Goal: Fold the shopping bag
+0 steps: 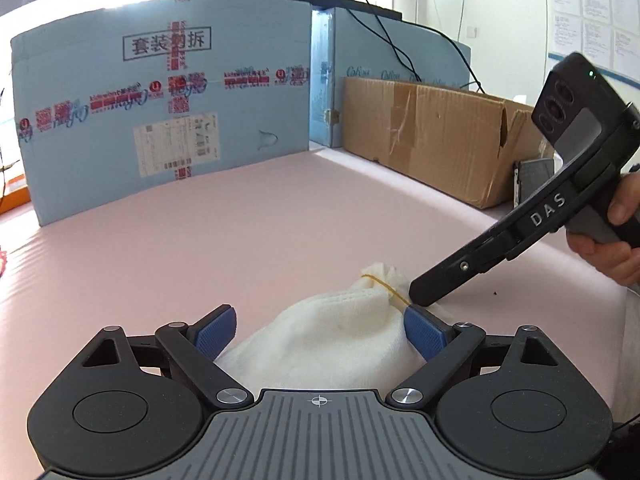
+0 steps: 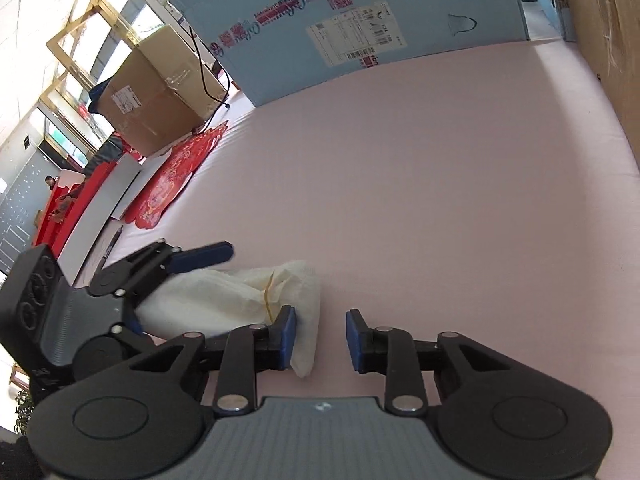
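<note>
Two boxes are standing beyond the left claw [image 1: 320,332]: a blue box [image 1: 160,120] straight ahead and a brown box [image 1: 432,136] ahead to its right, both on the pink mat [image 1: 280,220]. Nothing is lying between them and the bag [image 1: 332,340]. The bag, rolled into a white bundle and tied with a yellow band [image 1: 384,282], is sitting between the left claw's spread pads, which are not visibly squeezing it. The right claw [image 2: 320,338] is angling down from the right, held by a hand [image 1: 616,236], its tip just beside the banded end. Its jaws are standing apart, unclenched, with the bag's end touching the left pad [image 2: 286,338] and bare mat between them.
</note>
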Action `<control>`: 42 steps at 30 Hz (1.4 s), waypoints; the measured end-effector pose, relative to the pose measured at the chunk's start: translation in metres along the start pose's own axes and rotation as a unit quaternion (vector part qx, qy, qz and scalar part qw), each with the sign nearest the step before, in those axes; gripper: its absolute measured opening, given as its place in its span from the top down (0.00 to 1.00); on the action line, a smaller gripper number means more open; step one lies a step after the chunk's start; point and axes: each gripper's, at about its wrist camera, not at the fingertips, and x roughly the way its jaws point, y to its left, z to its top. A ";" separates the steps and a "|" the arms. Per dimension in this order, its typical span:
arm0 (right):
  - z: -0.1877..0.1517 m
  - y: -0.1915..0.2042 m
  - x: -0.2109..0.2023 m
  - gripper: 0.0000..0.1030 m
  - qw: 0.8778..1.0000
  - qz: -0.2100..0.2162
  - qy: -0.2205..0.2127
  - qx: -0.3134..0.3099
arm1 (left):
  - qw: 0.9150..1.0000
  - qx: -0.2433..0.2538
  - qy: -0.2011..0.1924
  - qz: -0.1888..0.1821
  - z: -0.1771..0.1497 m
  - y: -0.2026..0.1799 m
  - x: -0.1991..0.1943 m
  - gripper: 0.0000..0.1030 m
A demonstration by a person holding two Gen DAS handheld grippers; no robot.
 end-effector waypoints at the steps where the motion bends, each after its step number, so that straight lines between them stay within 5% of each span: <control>1: -0.001 0.000 0.000 0.75 1.000 0.000 -0.003 -0.005 | 1.000 0.000 -0.002 0.013 0.000 0.002 -0.002 0.09; 5: -0.006 0.012 0.002 0.73 0.998 -0.020 -0.014 -0.058 | 0.996 0.014 0.031 0.080 -0.003 0.002 0.011 0.09; 14: 0.002 0.047 0.021 0.70 0.987 -0.047 0.013 -0.150 | 0.997 0.010 0.030 0.076 -0.003 0.006 0.012 0.09; 19: 0.009 0.018 0.021 0.82 0.999 0.028 0.014 -0.009 | 0.997 0.011 0.024 0.076 -0.005 0.006 0.009 0.10; 23: -0.018 0.004 0.014 0.83 0.991 0.105 0.044 0.071 | 0.996 0.063 0.009 0.064 -0.005 -0.002 0.003 0.10; 29: -0.038 -0.002 0.010 0.84 0.985 0.107 0.028 0.132 | 0.989 0.107 -0.030 0.100 -0.010 -0.029 -0.027 0.10; 34: -0.040 -0.004 0.012 0.84 0.984 0.110 0.022 0.140 | 0.986 0.120 -0.065 0.095 -0.022 -0.071 -0.061 0.10; 38: -0.044 -0.010 0.013 0.84 0.979 0.122 0.014 0.160 | 0.986 0.142 -0.017 0.088 -0.029 -0.088 -0.036 0.11; 42: -0.049 -0.012 0.012 0.85 0.978 0.128 -0.002 0.164 | 0.990 0.111 0.004 0.091 -0.028 -0.082 -0.026 0.10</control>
